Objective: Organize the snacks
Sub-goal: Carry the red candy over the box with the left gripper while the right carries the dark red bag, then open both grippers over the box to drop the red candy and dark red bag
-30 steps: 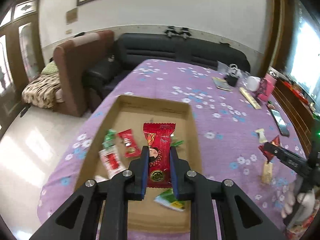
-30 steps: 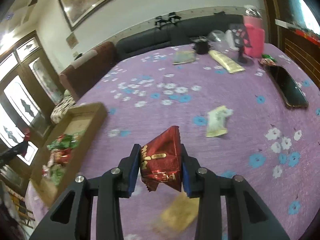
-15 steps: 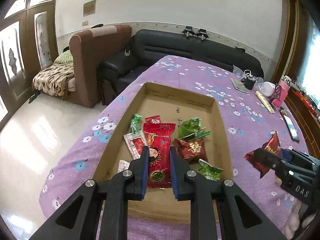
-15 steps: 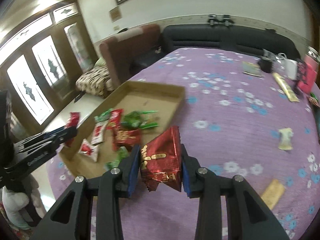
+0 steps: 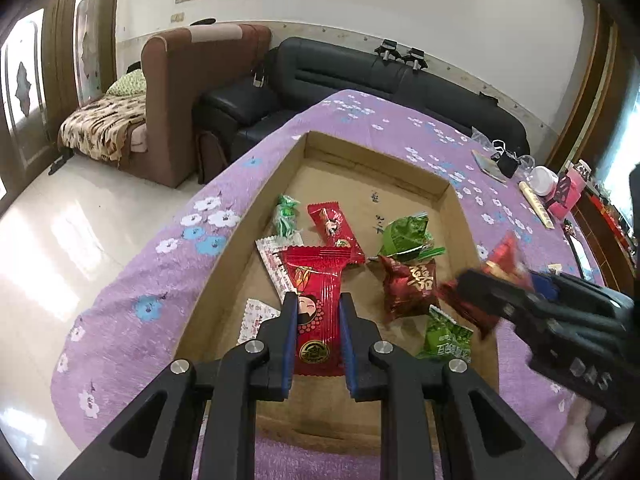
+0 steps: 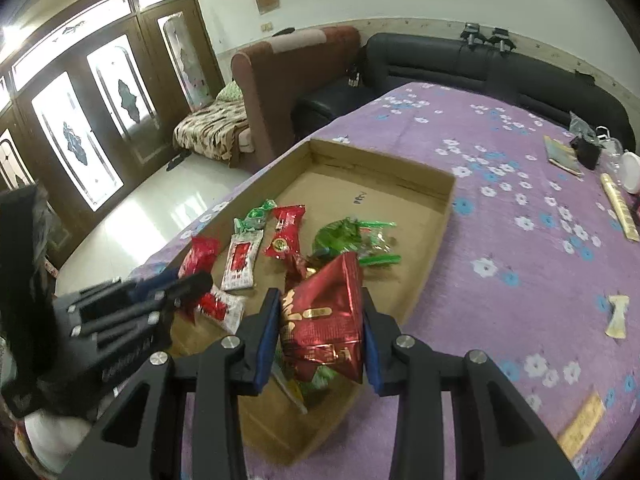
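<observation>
A shallow cardboard box (image 5: 460, 216) (image 6: 436, 216) lies on the purple flowered table and holds several red and green snack packets. My left gripper (image 5: 318, 320) is shut on a long red snack packet (image 5: 318, 284) and holds it over the box's near left part; it also shows in the right wrist view (image 6: 188, 280). My right gripper (image 6: 320, 320) is shut on a dark red triangular snack bag (image 6: 324, 312) over the box's near right corner. It enters the left wrist view from the right (image 5: 476, 280).
Loose snacks lie on the cloth to the right: a pale wrapper (image 6: 616, 316) and a yellow bar (image 6: 580, 426). Far right are a long yellow packet (image 6: 620, 206), a booklet (image 6: 562, 156) and a pink container (image 5: 568, 194). Sofas stand beyond the table's far edge.
Both grippers have moved in over the box with their packets still held. The right gripper swung left from the open cloth to the box's near right corner.
</observation>
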{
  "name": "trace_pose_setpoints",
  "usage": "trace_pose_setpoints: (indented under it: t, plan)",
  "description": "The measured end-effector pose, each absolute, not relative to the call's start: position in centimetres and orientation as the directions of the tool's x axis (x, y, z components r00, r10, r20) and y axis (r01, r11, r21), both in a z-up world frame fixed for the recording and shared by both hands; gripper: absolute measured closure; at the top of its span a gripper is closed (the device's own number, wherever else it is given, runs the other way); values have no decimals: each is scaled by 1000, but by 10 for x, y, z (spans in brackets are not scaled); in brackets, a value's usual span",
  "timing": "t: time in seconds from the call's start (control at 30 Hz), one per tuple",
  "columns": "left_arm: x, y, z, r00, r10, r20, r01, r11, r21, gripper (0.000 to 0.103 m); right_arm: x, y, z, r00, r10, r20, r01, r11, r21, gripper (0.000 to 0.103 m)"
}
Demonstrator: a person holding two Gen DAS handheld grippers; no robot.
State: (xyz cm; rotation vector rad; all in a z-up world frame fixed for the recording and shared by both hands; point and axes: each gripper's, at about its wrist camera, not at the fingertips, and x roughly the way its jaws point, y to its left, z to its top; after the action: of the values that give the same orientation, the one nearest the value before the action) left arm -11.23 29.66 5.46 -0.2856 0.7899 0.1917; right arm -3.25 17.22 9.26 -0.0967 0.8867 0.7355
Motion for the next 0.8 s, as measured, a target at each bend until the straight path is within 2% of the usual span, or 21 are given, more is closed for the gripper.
trace_pose_setpoints:
  t: [0.2,0.3,0.43,0.53,0.8]
  plan:
    - [-111,300,51,688,45,-725,-275,940,-202,82,-4,196,74,359,545,-758,-608,752,253,67]
    - [-113,300,53,696,47,-716,-275,939,-206,78,4,203,69,346,546,-763,-607,751,262,67]
    - [-121,299,63,727,59,-684,-271,940,-207,55,15,211,66,335,550,-765,-600,750,277,67]
    - [-125,297,71,746,74,-662,-269,942,-198,47,21,214,65,330,552,-766,-598,750,283,67]
    - [-128,291,77,756,80,-650,-262,947,-188,45,17,216,70,338,558,-758,-605,746,279,67]
